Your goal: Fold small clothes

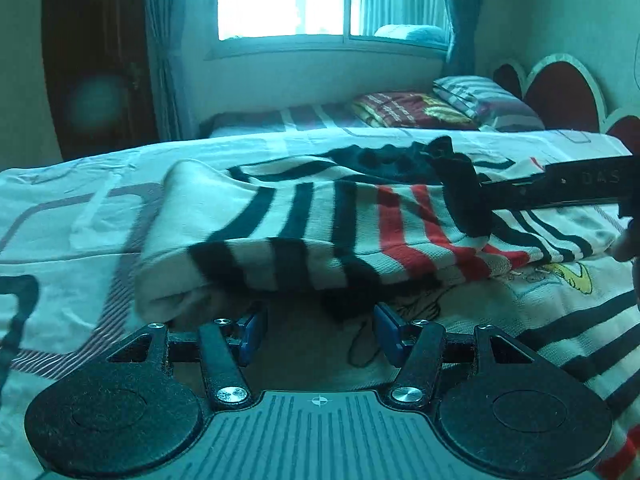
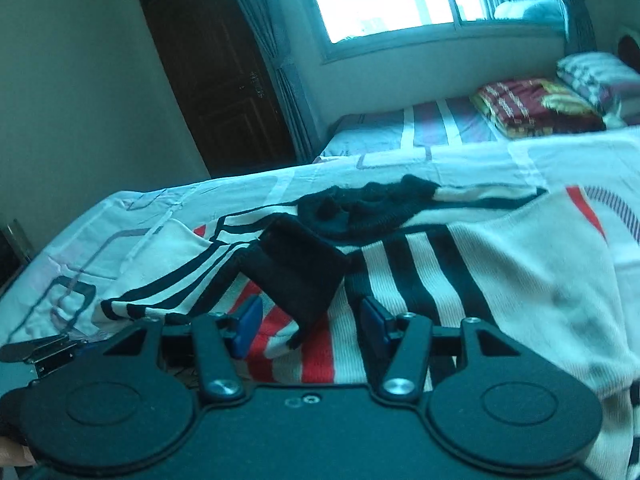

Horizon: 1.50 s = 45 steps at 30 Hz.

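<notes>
A small white knit sweater (image 1: 304, 236) with black and red stripes lies on the bed, a sleeve folded over its body. Its black cuff (image 1: 464, 200) lies on top, its black collar (image 1: 384, 160) behind. My left gripper (image 1: 318, 330) is open, its blue pads just under the folded sleeve's near edge. In the right wrist view the sweater (image 2: 460, 280) fills the middle, the black cuff (image 2: 300, 276) just ahead of my right gripper (image 2: 310, 328), which is open and holds nothing. The right gripper's body (image 1: 580, 188) enters the left view from the right.
The bed sheet (image 1: 80, 216) is white with rectangle prints. Pillows (image 1: 480, 100) and a folded red blanket (image 1: 412, 110) lie at the headboard (image 1: 560, 92). A window (image 1: 288, 0) with curtains and a dark wooden door (image 2: 212, 68) stand behind.
</notes>
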### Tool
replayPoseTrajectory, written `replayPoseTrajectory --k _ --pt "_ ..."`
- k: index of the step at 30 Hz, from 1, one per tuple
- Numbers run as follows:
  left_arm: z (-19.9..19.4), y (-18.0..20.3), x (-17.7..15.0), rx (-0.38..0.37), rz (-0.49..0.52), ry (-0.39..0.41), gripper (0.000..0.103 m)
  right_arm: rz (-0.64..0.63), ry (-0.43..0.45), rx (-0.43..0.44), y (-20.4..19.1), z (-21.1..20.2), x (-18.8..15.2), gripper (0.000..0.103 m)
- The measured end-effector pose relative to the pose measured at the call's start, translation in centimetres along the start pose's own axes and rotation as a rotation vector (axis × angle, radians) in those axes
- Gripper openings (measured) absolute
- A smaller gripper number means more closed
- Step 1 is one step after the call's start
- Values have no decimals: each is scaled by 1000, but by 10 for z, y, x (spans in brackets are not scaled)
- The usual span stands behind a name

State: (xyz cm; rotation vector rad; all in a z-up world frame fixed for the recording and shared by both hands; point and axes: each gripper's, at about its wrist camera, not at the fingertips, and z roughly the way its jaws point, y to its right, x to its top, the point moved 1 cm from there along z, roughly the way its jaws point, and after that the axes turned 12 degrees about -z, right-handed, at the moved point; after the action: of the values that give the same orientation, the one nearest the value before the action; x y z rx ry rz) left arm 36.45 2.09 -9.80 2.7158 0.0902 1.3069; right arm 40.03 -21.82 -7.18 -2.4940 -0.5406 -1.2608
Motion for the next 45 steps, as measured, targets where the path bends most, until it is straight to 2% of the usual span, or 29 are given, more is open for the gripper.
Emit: replayPoseTrajectory --k 2,3,4,5,6,8,10,11,13,15,19,20,22,24,26,27,29,30,32,33,35,37,39,40,42,45 --pt "7 2 2 11 7 5 49 -56 -9 -18 -5 9 3 51" --pt "11 0 5 26 1 14 46 -84 -17 -24 -7 14 4 37" --pt "12 -3 7 42 -11 23 46 -106 -33 -35 -8 17 4 11" --pt "14 -6 10 61 -22 31 46 -114 -31 -51 -7 16 5 7" --pt "17 -8 13 74 -27 29 46 -107 -8 -66 -4 11 5 7" --pt "16 -12 12 53 -33 -3 46 -69 27 -79 6 -1 3 7" --pt "5 -11 6 53 7 -9 46 -25 11 -74 16 -3 0 8" --pt "-5 -12 1 71 29 5 46 1 2 -64 20 -3 -2 9" --pt "-25 -19 -9 113 42 63 46 37 -10 -61 28 -3 -4 22" --pt "-34 -27 -13 187 49 117 46 61 -10 -75 34 -4 -6 25" --pt "-11 -47 -4 228 24 74 46 160 -50 -61 46 6 -12 26" --pt "-5 -50 -2 232 19 61 46 176 -58 -60 47 8 -13 26" --pt "2 -55 1 223 0 44 46 179 -30 -60 46 6 -15 9" --pt "2 -57 4 229 -16 50 46 167 10 -81 47 -3 -10 8" --pt "-4 -58 8 228 -37 87 37 153 70 -97 49 -19 -4 8" --pt "-6 -58 11 218 -43 93 37 137 89 -101 50 -26 -2 8" --pt "3 -59 13 222 -45 50 37 109 131 -105 52 -36 -3 8" --pt "10 -60 9 226 -36 15 37 96 122 -118 55 -35 -8 8" --pt "10 -65 3 213 -51 27 37 124 -33 -142 67 -11 -24 8" --pt "9 -65 4 212 -53 27 37 159 -70 -117 72 -5 -32 8" --pt "8 -65 3 212 -50 27 37 166 -43 -119 74 -8 -35 10" --pt "7 -64 4 209 -52 36 37 199 -27 -130 75 -11 -35 27" --pt "-1 -61 5 194 -46 86 37 219 -22 -127 77 -11 -36 26" --pt "-1 -60 5 203 -37 89 37 212 -26 -127 78 -11 -35 18" --pt "9 -62 3 228 -34 27 37 184 -7 -132 76 -14 -33 7" --pt "5 -71 5 197 -82 22 37 175 27 -139 76 -23 -27 7"
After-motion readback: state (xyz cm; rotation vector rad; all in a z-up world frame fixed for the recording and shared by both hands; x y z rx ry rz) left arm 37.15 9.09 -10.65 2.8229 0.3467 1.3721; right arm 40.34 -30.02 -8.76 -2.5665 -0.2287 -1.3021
